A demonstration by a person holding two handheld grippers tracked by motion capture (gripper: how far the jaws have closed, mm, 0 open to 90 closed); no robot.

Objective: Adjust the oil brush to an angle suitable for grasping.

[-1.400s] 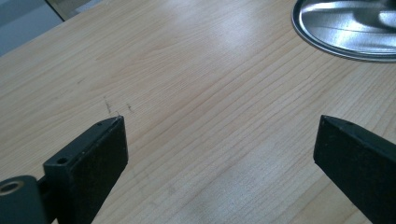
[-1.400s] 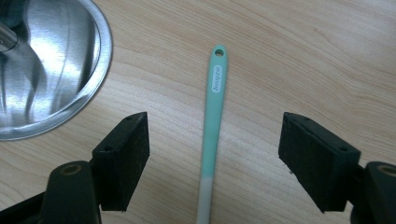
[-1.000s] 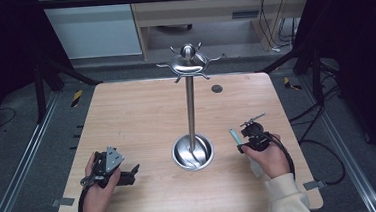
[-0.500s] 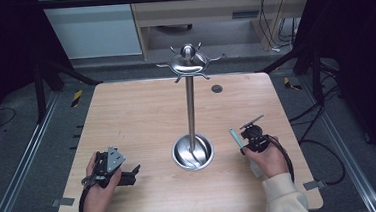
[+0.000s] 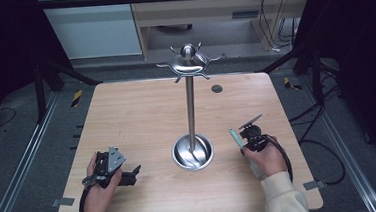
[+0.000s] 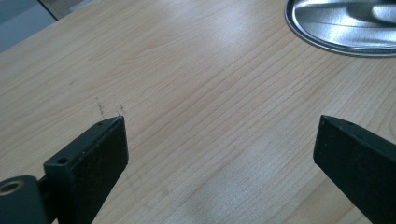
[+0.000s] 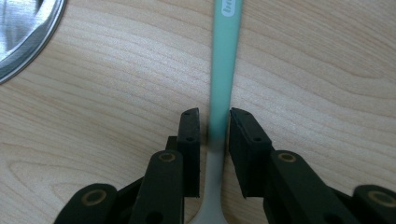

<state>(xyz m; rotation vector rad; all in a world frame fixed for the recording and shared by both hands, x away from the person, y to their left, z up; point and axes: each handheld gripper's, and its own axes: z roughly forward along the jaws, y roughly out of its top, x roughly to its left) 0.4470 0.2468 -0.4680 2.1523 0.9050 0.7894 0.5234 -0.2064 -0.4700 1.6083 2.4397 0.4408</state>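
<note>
right gripper [image 7: 215, 116] jaws just closing onto the green-handled utensil [image 7: 223, 65], pinched mid-handle for lifting; left gripper [image 6: 219, 140] wide open, empty, idle beside the stand base [image 6: 343, 25].

slim utensil handle [image 7: 225, 65], mint green fading to pale grey at its near end, white lettering near the far end. lies flat on the wood at about 4 o'clock from the table centre, pointing toward 12 in the right gripper view.

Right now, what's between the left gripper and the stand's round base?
Nothing: in the left gripper view, bare wooden table runs from the open left gripper to the stand's round base. The high view agrees.
</note>
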